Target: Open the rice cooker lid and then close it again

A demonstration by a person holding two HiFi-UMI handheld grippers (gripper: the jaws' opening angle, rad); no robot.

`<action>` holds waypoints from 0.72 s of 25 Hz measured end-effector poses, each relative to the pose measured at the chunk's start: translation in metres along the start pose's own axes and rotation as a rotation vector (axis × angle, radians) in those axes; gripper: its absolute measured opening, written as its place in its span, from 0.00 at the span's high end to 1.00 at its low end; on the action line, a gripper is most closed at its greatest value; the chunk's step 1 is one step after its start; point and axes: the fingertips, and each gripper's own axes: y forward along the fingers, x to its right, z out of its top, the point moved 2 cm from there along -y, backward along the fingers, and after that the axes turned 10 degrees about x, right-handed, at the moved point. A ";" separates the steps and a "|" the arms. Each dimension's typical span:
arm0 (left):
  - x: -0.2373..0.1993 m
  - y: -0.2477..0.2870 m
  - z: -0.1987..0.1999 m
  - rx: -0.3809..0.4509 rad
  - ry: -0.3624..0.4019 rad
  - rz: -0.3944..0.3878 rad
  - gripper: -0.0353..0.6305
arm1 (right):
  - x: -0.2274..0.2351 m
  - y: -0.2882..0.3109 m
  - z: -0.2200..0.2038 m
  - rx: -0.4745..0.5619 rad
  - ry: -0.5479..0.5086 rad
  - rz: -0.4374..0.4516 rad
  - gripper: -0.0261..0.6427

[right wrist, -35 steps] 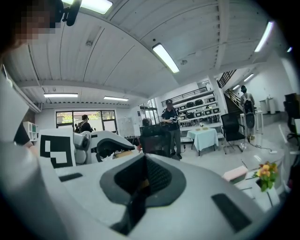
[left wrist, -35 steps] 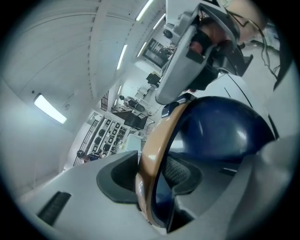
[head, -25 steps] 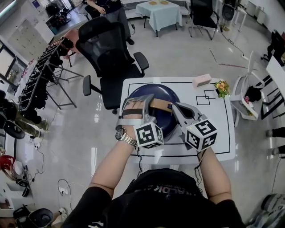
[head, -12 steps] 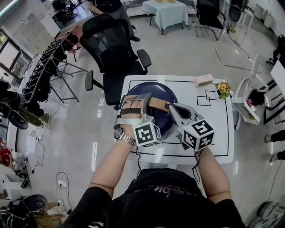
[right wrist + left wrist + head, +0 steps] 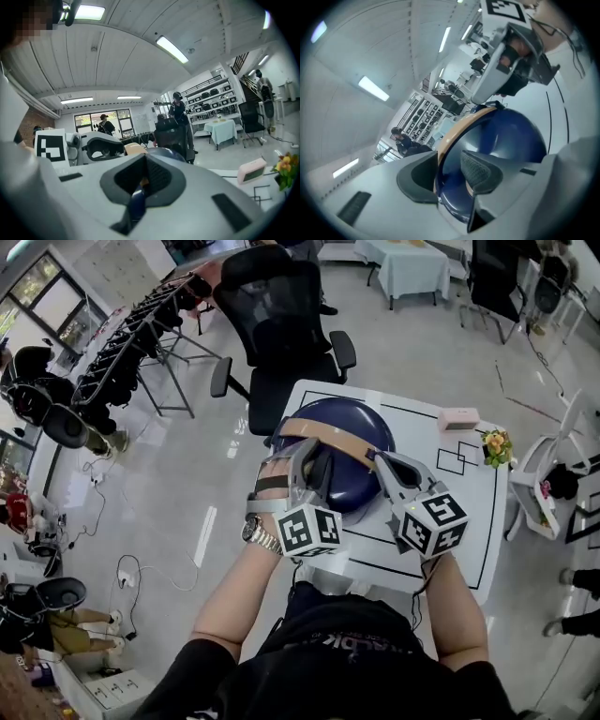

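Note:
A dark blue domed rice cooker (image 5: 349,437) stands on a white table (image 5: 459,531) right in front of me. A tan handle band (image 5: 323,431) arches over its front. My left gripper (image 5: 314,463) has its jaws on either side of that band and is shut on it; in the left gripper view the tan handle (image 5: 457,131) runs between the pads (image 5: 480,171), with the blue lid (image 5: 506,140) behind. My right gripper (image 5: 384,463) is shut at the handle's right end; whether it touches the handle I cannot tell. In its own view the right gripper (image 5: 143,180) shows closed jaws.
A pink box (image 5: 459,418) and a small flower pot (image 5: 494,444) sit at the table's far right, next to black marked squares. A black office chair (image 5: 281,324) stands behind the table, a white chair (image 5: 548,474) to the right. People stand far off.
The head view has swung, so the table sits further right and tilted. My left gripper has rolled and shifted with the handle band, which now arches higher over the dome. The right gripper has stayed put.

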 end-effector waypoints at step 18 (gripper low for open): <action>-0.004 -0.146 -0.034 0.248 -0.878 -0.113 0.94 | -0.097 -0.029 0.015 0.146 -0.085 -0.019 0.96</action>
